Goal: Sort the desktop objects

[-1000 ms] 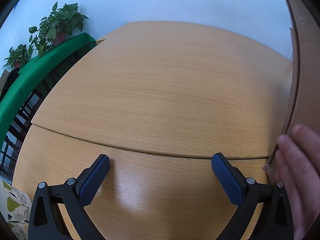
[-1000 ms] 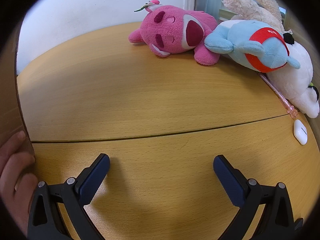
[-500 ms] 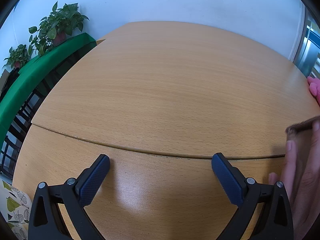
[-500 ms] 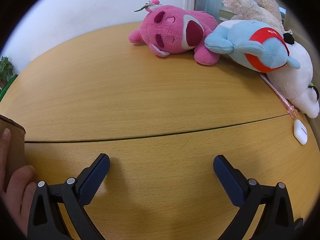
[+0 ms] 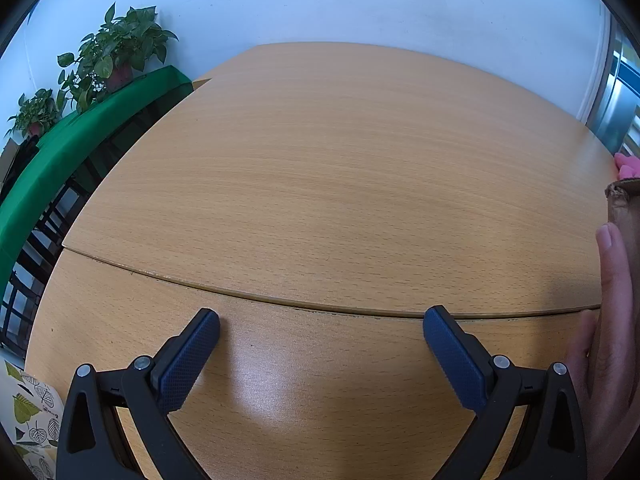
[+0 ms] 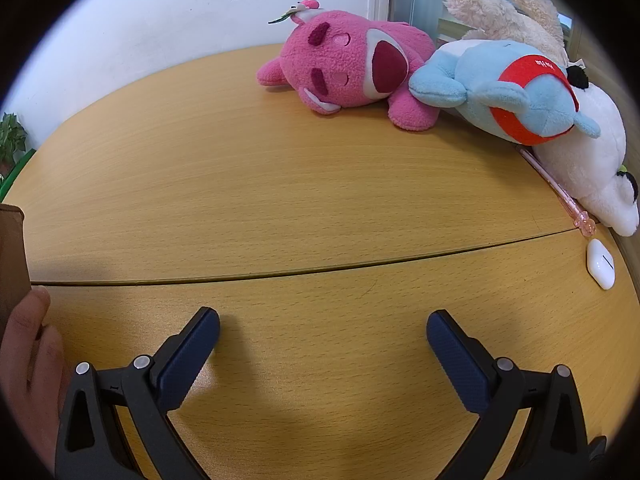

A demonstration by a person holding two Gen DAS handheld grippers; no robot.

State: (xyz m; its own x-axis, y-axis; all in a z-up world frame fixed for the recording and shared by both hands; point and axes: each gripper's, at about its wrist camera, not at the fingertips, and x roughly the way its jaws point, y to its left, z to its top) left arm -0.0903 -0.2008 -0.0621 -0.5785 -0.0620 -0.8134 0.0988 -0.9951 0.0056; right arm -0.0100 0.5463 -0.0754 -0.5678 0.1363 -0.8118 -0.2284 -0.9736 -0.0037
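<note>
In the right wrist view a pink plush bear (image 6: 352, 68), a blue plush with a red band (image 6: 512, 96) and a white plush (image 6: 592, 168) lie at the table's far right. A pink pen (image 6: 560, 192) and a white earbud case (image 6: 600, 264) lie beside them. My right gripper (image 6: 322, 340) is open and empty, low over the wooden table (image 6: 280, 184). My left gripper (image 5: 320, 340) is open and empty over bare table (image 5: 340, 168). A bare hand (image 5: 612, 340) holds a brown cardboard box (image 5: 626, 208) between the two grippers; it also shows in the right wrist view (image 6: 12, 248).
A seam (image 5: 320, 310) crosses the table in front of both grippers. Potted plants (image 5: 116, 52) stand on a green ledge (image 5: 60, 152) past the table's left edge. A white wall runs behind the table.
The cardboard box has dropped from tall beside the grippers to low at the frame edges, uncovering more table and wall. Both grippers have stayed still and open.
</note>
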